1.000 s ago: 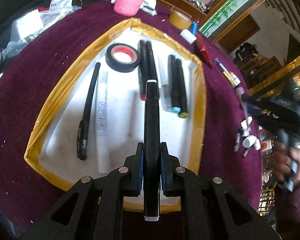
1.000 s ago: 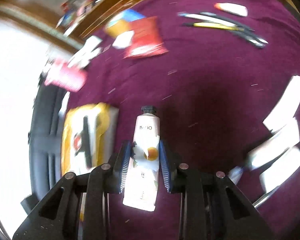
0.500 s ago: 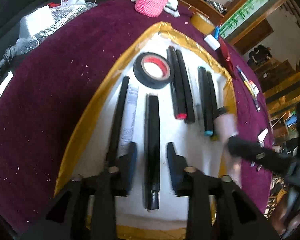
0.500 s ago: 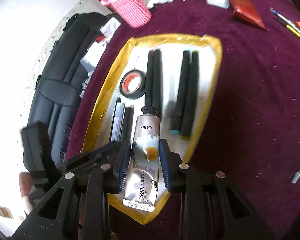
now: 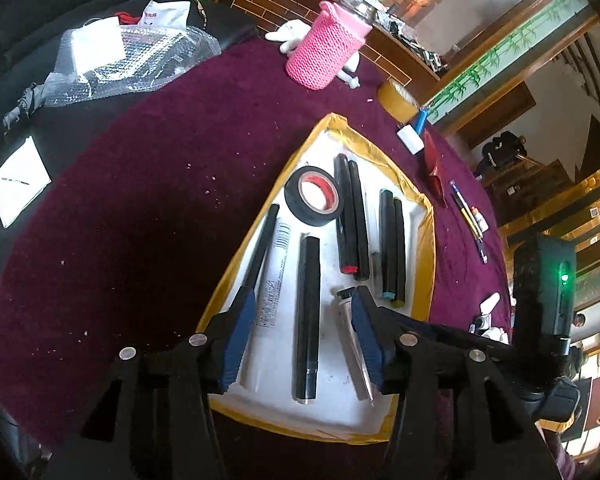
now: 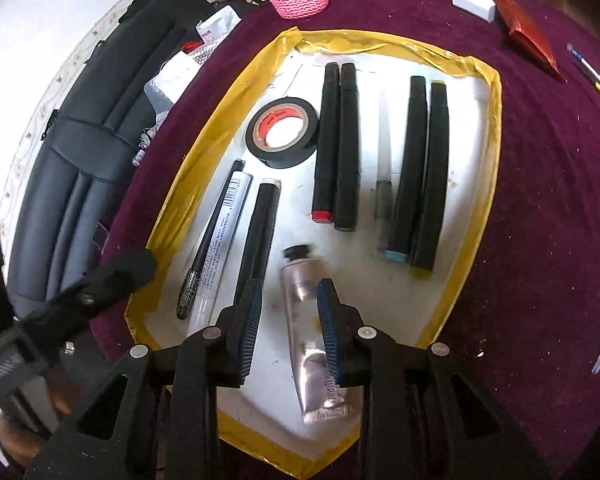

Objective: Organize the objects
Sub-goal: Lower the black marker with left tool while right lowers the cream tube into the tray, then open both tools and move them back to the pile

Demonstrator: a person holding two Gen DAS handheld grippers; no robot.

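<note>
Right, both hands are over the white tray (image 6: 494, 128) with its yellow taped rim. The left gripper (image 5: 303, 300) is opening its jaws, and the black marker (image 5: 308, 312) lies flat on the tray floor between them with both pads clear of it. It sits parallel to the pens on its left.

The right gripper (image 6: 289, 288) stands narrow around the silver cream tube (image 6: 312, 336), at the tray's near edge just right of that marker. The tube leans on the right pad with a gap at the left one, and I cannot tell whether it is gripped or already resting.

To do this well, I'd set the tube down in line with the markers, with its cap pointing to the far side. I'd open only once it lies flat, then lift straight off so the pads don't drag it.

A second ago the left jaws clamped the marker above the tray. The right hand was out over the purple cloth (image 6: 540, 220), gripping the tube squarely.
</note>
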